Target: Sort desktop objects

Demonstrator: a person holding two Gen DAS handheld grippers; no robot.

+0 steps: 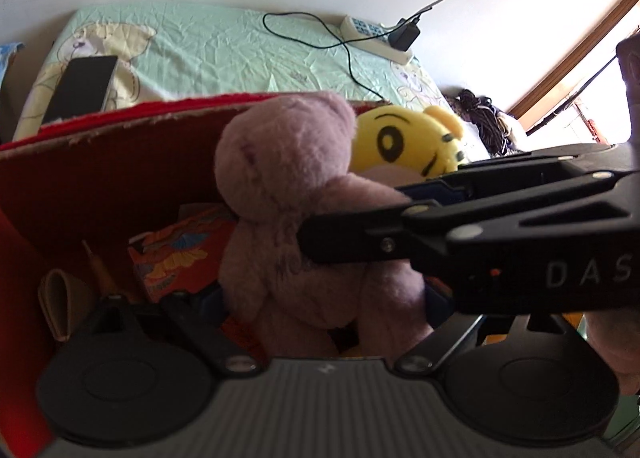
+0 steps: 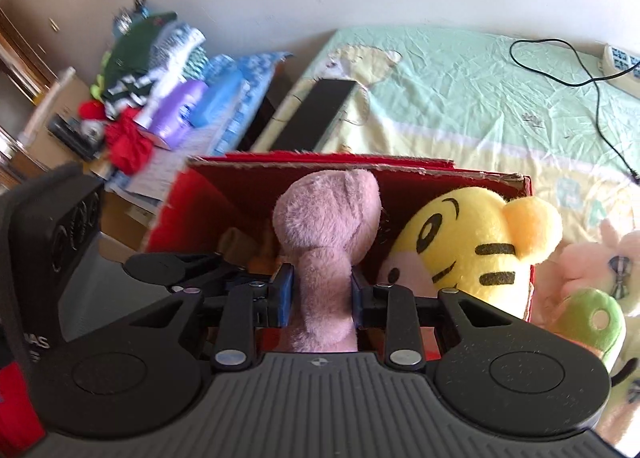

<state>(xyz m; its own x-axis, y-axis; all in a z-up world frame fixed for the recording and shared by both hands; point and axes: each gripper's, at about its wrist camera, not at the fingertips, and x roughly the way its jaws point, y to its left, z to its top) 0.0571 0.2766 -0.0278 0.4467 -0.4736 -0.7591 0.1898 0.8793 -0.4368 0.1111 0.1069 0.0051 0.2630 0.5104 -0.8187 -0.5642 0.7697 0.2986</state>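
Note:
A pink teddy bear [image 1: 296, 186] [image 2: 324, 234] hangs upright over the open red cardboard box [image 1: 100, 162] [image 2: 320, 161]. My right gripper [image 2: 320, 294] is shut on its torso, with the blue pads [image 2: 285, 294] pressing in from both sides. In the left wrist view the right gripper [image 1: 356, 218] reaches in from the right. My left gripper [image 1: 324, 306] is open wide, and the bear's legs sit between its fingers. A yellow tiger plush [image 1: 404, 142] [image 2: 468, 242] leans in the box's right corner.
An orange printed packet [image 1: 180, 254] and a beige item [image 1: 60, 298] lie in the box. Behind it, on the green sheet [image 2: 460, 98], are a black slab [image 2: 316, 114], a power strip [image 1: 376, 38] and a cable. A pink bunny plush [image 2: 588, 258] and a green plush [image 2: 592, 318] lie to the right. Clutter [image 2: 172, 90] is piled far left.

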